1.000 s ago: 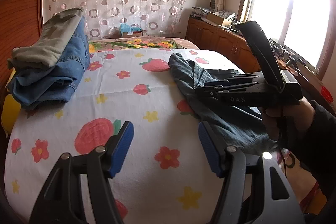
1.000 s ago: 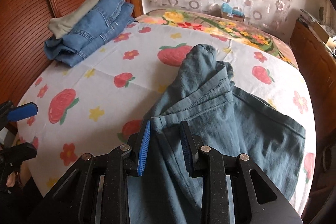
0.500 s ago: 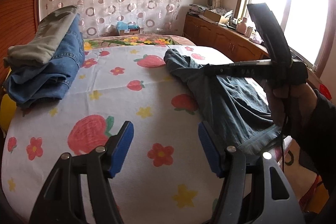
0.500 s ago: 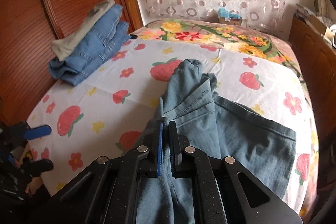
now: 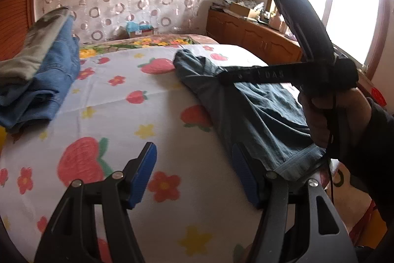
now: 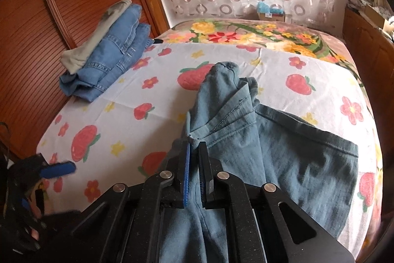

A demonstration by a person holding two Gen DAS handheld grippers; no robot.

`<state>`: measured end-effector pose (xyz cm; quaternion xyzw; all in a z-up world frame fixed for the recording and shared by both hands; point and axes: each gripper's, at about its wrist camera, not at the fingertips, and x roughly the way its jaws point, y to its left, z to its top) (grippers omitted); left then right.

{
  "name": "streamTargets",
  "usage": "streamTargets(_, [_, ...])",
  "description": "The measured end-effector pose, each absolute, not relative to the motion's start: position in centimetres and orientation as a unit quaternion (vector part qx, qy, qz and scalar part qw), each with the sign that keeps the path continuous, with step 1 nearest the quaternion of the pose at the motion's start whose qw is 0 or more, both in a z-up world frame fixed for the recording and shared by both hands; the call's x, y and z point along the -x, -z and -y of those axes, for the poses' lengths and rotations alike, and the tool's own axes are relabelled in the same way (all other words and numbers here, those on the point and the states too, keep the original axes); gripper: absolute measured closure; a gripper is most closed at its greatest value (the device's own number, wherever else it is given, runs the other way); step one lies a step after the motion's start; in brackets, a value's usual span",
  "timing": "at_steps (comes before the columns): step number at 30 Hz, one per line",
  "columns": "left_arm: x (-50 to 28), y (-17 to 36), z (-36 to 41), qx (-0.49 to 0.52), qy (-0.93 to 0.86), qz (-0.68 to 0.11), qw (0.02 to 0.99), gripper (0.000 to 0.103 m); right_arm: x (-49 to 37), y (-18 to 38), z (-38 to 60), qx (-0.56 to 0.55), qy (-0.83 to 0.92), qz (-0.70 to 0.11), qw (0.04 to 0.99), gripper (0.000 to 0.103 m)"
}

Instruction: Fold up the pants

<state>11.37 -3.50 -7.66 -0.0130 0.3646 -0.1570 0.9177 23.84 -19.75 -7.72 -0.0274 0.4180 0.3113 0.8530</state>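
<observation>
Teal pants [image 6: 283, 152] lie on the bed's [image 6: 172, 61] right half, reaching its near edge. Right tool [image 6: 194, 154] is clamped on a fold; left tool [image 5: 194, 169], fingers apart, hovers above bare sheet near folded jeans [image 5: 49, 80].

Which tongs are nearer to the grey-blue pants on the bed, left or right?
Right. The right tongs are shut on the pants, gripping a fold. The left tongs are open above the bedsheet, beside the pants' edge.

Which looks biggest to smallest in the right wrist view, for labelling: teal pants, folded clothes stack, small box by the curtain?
1. teal pants, though nearest the camera
2. folded clothes stack
3. small box, farthest away
</observation>
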Motion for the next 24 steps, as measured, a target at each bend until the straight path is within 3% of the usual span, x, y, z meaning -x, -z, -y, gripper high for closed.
streamTargets(13, [-12.6,10.6,5.9,-0.016,0.163,-0.414,0.895,0.04,-24.3,7.9,20.3,0.014,-0.309,-0.422,0.852,0.09])
streamTargets(17, [-12.4,10.7,6.1,-0.024,0.161,-0.413,0.896,0.04,-23.9,7.9,19.9,0.027,-0.324,-0.419,0.848,0.098])
streamTargets(24, [-12.3,10.8,6.2,-0.034,0.16,-0.41,0.898,0.04,-24.2,5.9,22.3,-0.004,-0.289,-0.382,0.878,0.1])
